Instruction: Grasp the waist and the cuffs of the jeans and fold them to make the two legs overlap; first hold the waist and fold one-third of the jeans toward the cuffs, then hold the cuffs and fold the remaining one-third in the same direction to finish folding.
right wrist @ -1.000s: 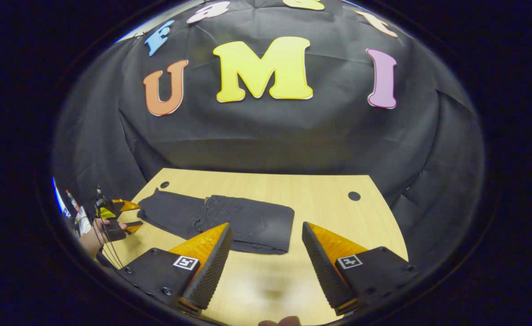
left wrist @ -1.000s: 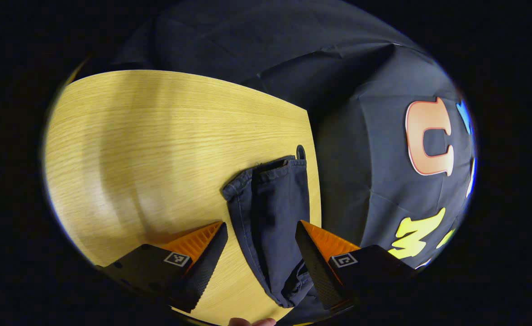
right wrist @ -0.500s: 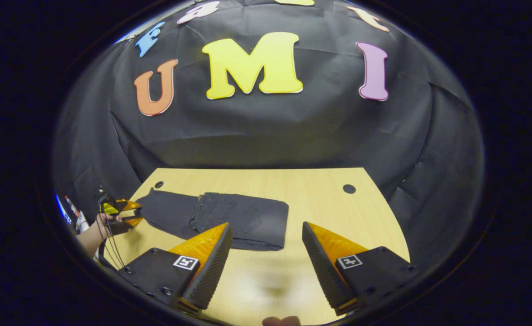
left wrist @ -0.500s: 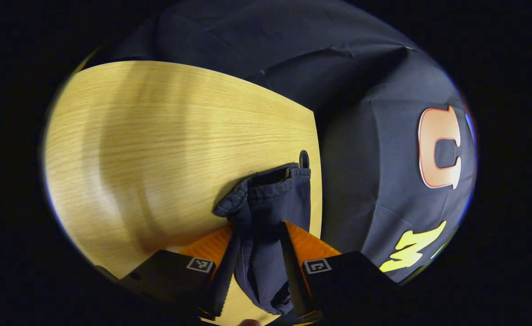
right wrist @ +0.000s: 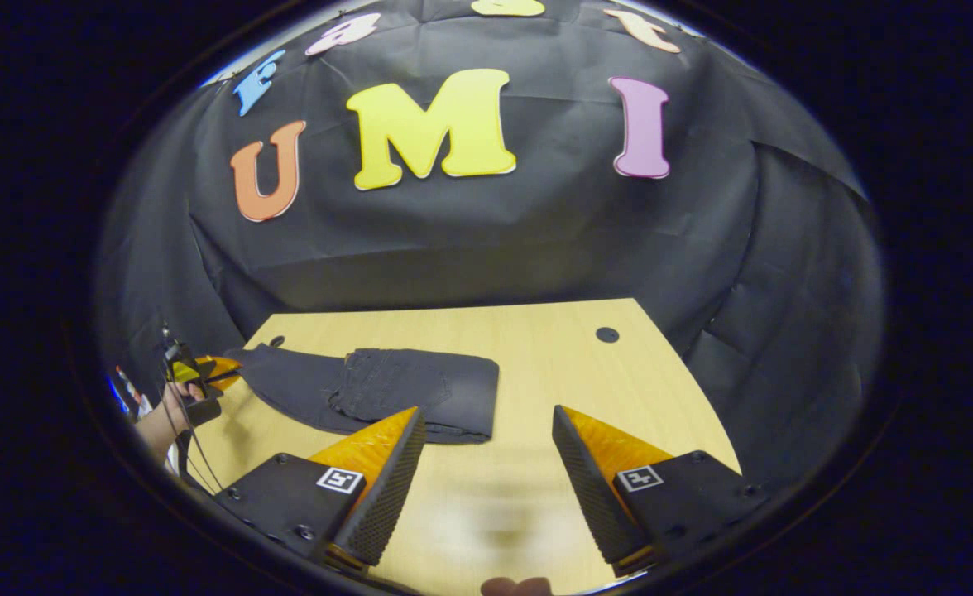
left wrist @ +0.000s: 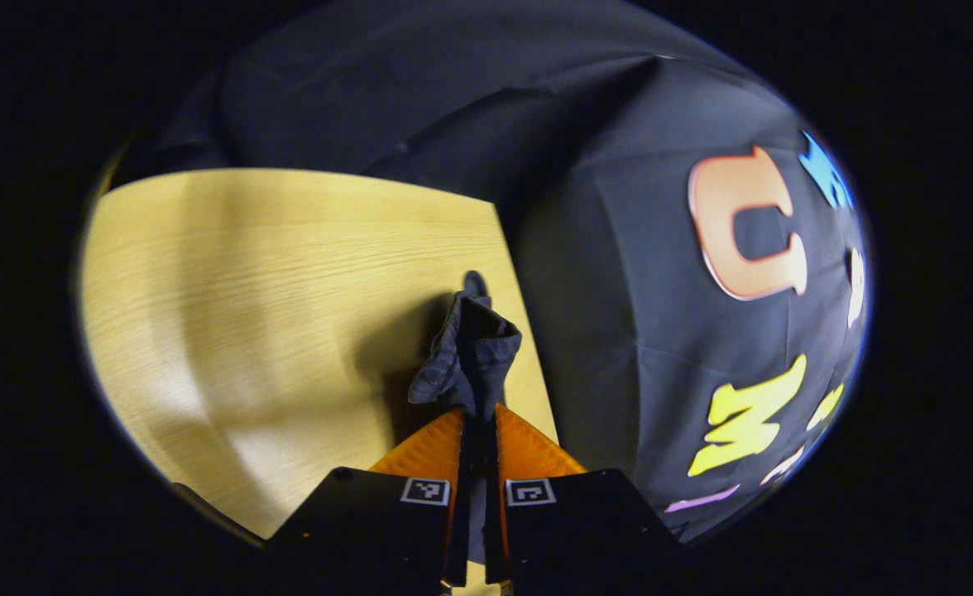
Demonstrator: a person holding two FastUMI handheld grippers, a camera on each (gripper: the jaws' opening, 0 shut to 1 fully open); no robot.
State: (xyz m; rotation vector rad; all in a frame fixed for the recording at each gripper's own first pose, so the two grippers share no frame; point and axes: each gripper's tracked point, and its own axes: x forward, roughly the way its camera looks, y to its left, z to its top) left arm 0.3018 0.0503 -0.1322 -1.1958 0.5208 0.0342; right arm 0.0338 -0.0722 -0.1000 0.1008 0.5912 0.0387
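Observation:
Dark jeans [right wrist: 371,389] lie on the wooden table [right wrist: 536,364], the waist part folded over the legs. In the left gripper view the cuffs [left wrist: 470,352] bunch up just past my left gripper [left wrist: 478,426], which is shut on them and holds them a little off the table [left wrist: 246,281]. In the right gripper view that left gripper [right wrist: 205,374] and the hand holding it sit at the jeans' left end. My right gripper [right wrist: 486,447] hovers open above the table's near part, to the right of the jeans, with nothing between its fingers.
The table has a round cable hole [right wrist: 606,334] at the back right and another [right wrist: 275,340] at the back left near the cuffs. Black cloth walls stand close behind and beside the table. Bare wood lies right of the jeans.
My left gripper went from open around the cuffs to shut on them and lifted them, bunching the fabric. The right gripper stayed open and its view shifted slightly right.

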